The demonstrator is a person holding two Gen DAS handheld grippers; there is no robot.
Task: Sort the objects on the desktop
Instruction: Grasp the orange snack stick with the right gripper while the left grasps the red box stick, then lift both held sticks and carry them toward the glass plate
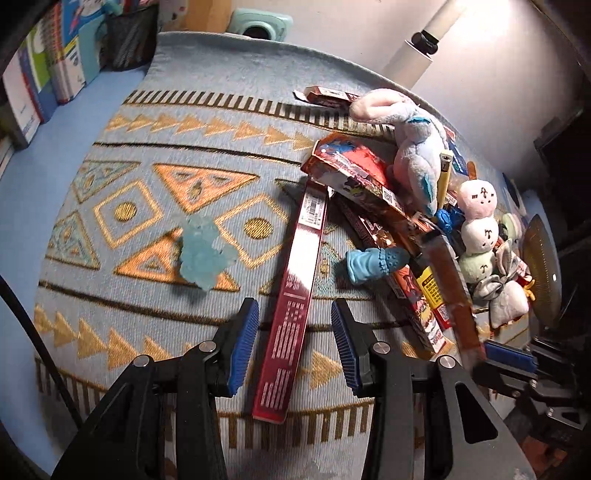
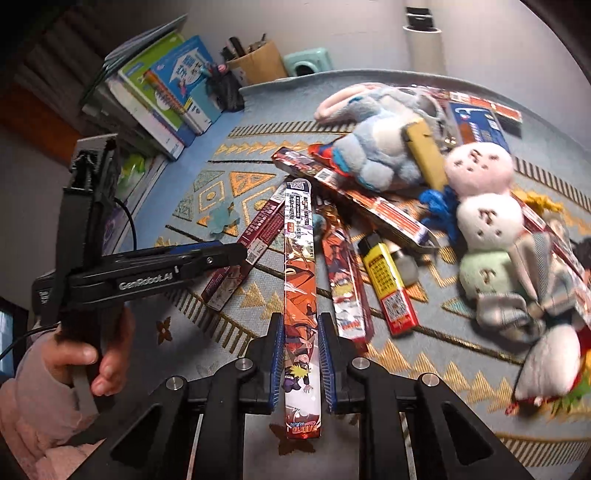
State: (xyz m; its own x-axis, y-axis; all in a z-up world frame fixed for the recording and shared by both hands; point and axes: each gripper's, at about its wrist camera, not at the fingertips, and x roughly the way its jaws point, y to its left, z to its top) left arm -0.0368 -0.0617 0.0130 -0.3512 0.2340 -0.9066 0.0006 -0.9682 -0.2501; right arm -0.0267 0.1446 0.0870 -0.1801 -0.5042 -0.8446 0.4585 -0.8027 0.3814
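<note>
Item: orange card pack point(image 2: 301, 295), long and flat, anime print, lying lengthwise on the patterned cloth point(image 2: 461, 373) toward the near edge of the table; its near end sits between the blue pads of the right tool point(image 2: 301, 354), which is drawn in narrow on the pack's two long edges, pads pressing its sides.

Item: dark red card pack point(image 1: 293, 295), long and flat, barcode at its far end, lying on the cloth toward the near edge; it passes between the fingers of the left tool point(image 1: 293, 345), which stands part open, a gap showing on both sides of the pack, pads not touching it; far end tucked under the pile.

Pile, toward the right edge of the table: further card packs overlapping; yellow lighter point(image 2: 388, 284) just right of the orange pack's neighbours; blue-grey plush rabbit point(image 1: 413, 147) on top of the packs; three-ball plush point(image 2: 480, 218), pink, white and green, beside it; blue finger-shaped toy point(image 1: 373, 264) at the pile's left fringe.

Item: pale blue translucent piece point(image 1: 203, 254), alone on the cloth left of the red pack.

Far left corner: standing books point(image 2: 166, 96); black mesh pen holder point(image 1: 129, 37); mint green device point(image 1: 258, 24) at the far edge.

Person's hand point(image 2: 77, 358) in a pink sleeve grips the left tool's handle.
</note>
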